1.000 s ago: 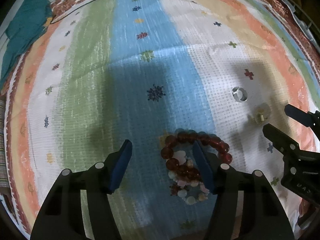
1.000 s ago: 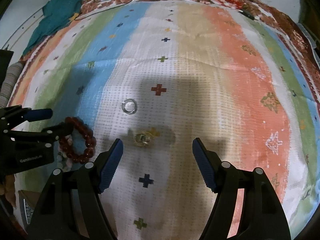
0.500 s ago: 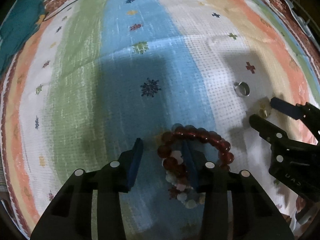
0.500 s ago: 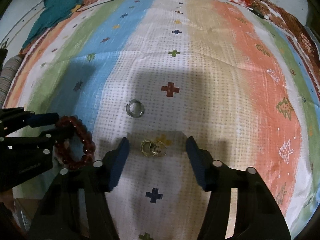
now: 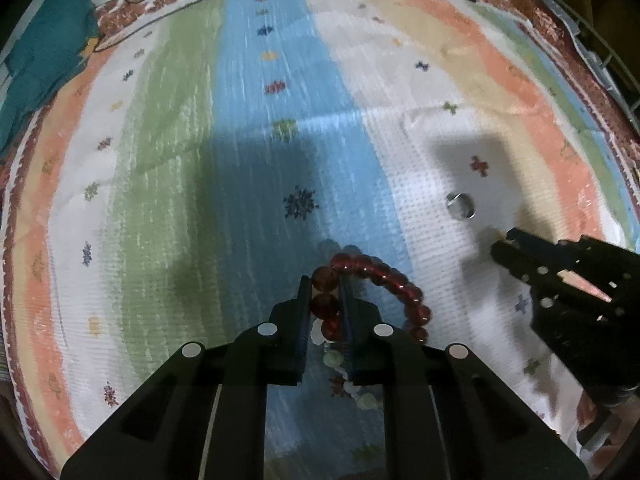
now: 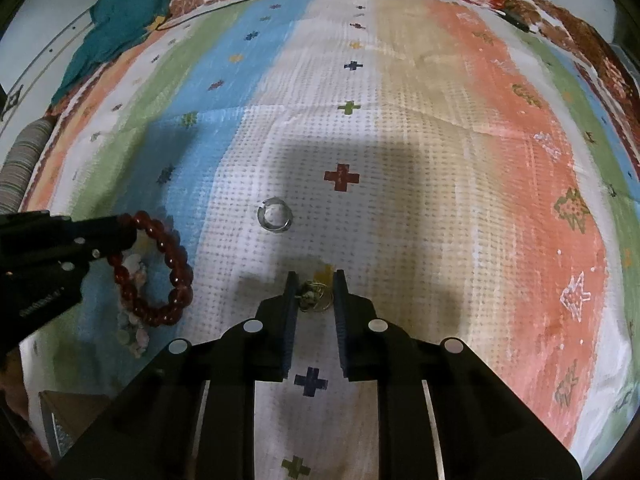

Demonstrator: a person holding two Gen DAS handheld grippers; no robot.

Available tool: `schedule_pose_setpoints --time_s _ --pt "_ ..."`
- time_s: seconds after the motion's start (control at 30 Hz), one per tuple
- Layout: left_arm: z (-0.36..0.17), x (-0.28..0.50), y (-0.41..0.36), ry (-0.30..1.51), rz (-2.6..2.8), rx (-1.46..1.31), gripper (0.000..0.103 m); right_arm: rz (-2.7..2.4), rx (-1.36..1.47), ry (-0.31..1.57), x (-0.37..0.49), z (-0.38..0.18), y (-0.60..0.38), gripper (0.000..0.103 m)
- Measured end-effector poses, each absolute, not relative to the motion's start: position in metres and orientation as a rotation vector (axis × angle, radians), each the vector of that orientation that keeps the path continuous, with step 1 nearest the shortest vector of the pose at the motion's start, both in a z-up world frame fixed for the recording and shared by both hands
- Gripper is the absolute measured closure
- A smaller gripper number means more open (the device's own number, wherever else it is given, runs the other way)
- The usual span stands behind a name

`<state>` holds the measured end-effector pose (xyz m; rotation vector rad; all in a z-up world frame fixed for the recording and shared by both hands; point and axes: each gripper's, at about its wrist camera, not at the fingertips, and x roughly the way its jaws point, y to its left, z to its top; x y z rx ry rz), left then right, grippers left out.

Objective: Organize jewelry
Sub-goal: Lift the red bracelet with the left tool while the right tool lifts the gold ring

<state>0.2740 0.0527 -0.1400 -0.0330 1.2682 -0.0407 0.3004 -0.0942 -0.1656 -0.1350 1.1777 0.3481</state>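
Observation:
A dark red bead bracelet lies on the striped cloth over a pale shell bracelet. My left gripper is shut on the red bracelet's left side. The red bracelet also shows in the right wrist view, with the left gripper on it. My right gripper is closed around a small gold ring cluster on the white stripe. It appears at the right of the left wrist view. A silver ring lies just beyond; it shows in the left wrist view too.
A teal cloth lies at the far left corner of the striped cloth. A thin dark cord runs along the far border. A brown box corner shows at the near left.
Both grippers have closed from wide open. The left now pinches the red bracelet; the right has moved forward and closed on the gold ring cluster.

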Motion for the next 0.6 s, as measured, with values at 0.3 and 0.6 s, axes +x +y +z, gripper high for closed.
schedule_pose_setpoints --time_s 0.3,0.6 --pt "-0.115 0.261 0.036 1.207 -0.068 0.007 0.090 0.349 -0.119 1.117 0.284 -0.142 -0.097 0.085" --pt "-0.089 0.245 0.025 1.148 -0.064 -0.013 0.090 0.330 -0.103 1.062 0.265 -0.121 -0.109 0.085"
